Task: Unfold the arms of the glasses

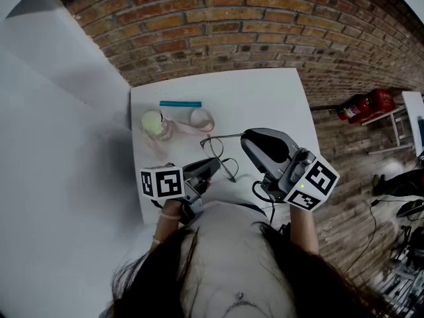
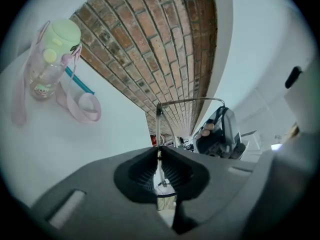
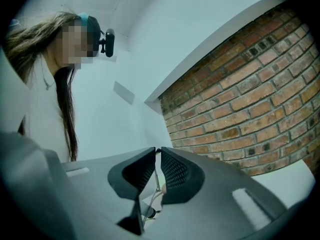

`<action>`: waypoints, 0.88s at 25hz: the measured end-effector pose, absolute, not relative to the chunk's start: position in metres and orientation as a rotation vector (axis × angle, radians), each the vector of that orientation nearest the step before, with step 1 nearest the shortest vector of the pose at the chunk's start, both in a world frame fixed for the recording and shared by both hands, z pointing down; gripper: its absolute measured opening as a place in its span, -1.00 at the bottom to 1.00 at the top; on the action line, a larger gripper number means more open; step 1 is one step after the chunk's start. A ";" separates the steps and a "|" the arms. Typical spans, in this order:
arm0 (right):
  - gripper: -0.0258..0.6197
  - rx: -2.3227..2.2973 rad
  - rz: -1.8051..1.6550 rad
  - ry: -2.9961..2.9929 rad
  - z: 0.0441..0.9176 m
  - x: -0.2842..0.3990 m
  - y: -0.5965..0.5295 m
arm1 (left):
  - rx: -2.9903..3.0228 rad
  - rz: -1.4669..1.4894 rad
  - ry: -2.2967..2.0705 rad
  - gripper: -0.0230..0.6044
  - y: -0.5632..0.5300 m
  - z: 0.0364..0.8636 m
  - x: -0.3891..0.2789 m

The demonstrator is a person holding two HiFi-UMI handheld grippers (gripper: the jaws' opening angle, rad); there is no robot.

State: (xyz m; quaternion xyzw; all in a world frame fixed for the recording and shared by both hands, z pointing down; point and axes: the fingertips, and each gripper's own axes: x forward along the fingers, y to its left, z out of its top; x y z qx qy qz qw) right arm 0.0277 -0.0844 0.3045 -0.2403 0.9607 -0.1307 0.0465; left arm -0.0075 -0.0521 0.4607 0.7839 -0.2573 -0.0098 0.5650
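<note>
Head view: glasses (image 1: 222,152) over the table's (image 1: 265,105) near edge between left gripper (image 1: 213,165) and right gripper (image 1: 246,138); left gripper view: jaws pinched on their thin frame; right gripper view: jaws clamped on their wire too.

Soft, even light falls everywhere, with faint shadows and no glare. All three views bend strongly toward dark, rounded corners. A mosaic patch blurs the right gripper view's upper left.
</note>
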 end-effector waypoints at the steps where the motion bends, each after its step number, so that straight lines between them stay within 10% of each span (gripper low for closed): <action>1: -0.79 -0.732 -0.399 2.932 0.305 0.027 -0.085 | 1.843 -0.021 -0.602 -0.86 -0.052 0.461 -0.007; 22: -0.79 -0.692 -0.423 2.918 0.300 0.025 -0.082 | 1.768 -0.122 -0.568 -0.86 -0.053 0.454 -0.011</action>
